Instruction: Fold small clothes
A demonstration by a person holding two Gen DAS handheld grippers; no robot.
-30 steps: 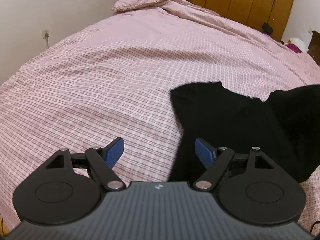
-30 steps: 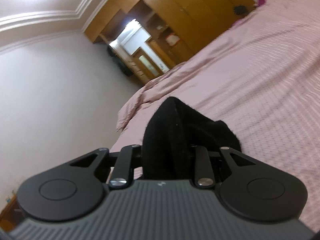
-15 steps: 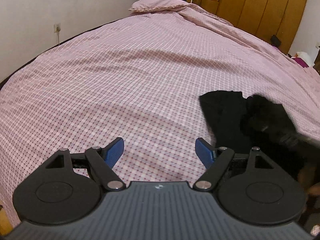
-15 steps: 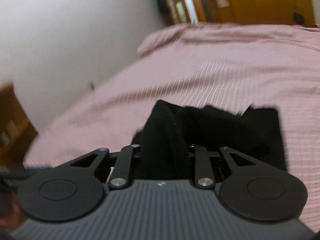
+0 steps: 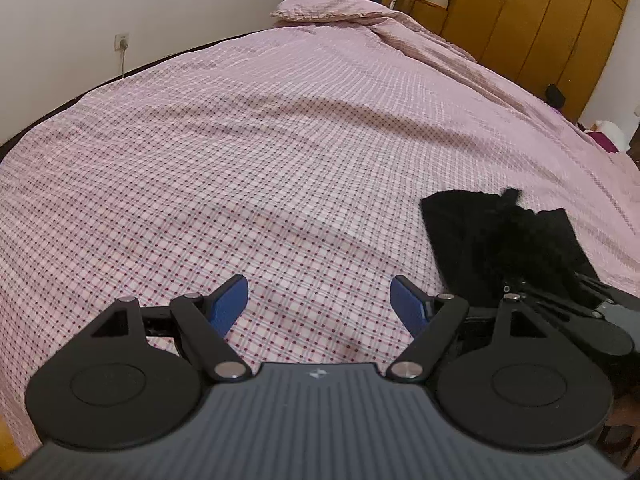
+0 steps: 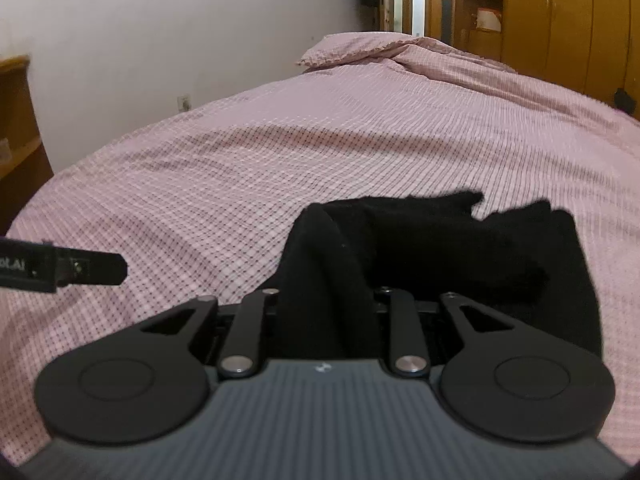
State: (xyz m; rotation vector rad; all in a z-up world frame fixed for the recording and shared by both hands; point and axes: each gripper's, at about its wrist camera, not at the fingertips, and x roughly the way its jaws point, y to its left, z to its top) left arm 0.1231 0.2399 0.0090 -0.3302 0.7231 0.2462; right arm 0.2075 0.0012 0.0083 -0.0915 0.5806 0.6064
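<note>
The left gripper [image 5: 319, 305] hangs over the checked bedspread [image 5: 280, 152], jaws wide apart and holding nothing. To its right, the right gripper [image 6: 325, 312] is clamped on the black garment [image 6: 460, 248], which lies on the bedspread, its long axis running away toward the wardrobe [image 5: 540, 20].

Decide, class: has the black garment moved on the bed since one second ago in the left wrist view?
Yes. The black garment now lies further right and lower on the checked bedspread, bunched smaller, still clamped by the right gripper.
</note>
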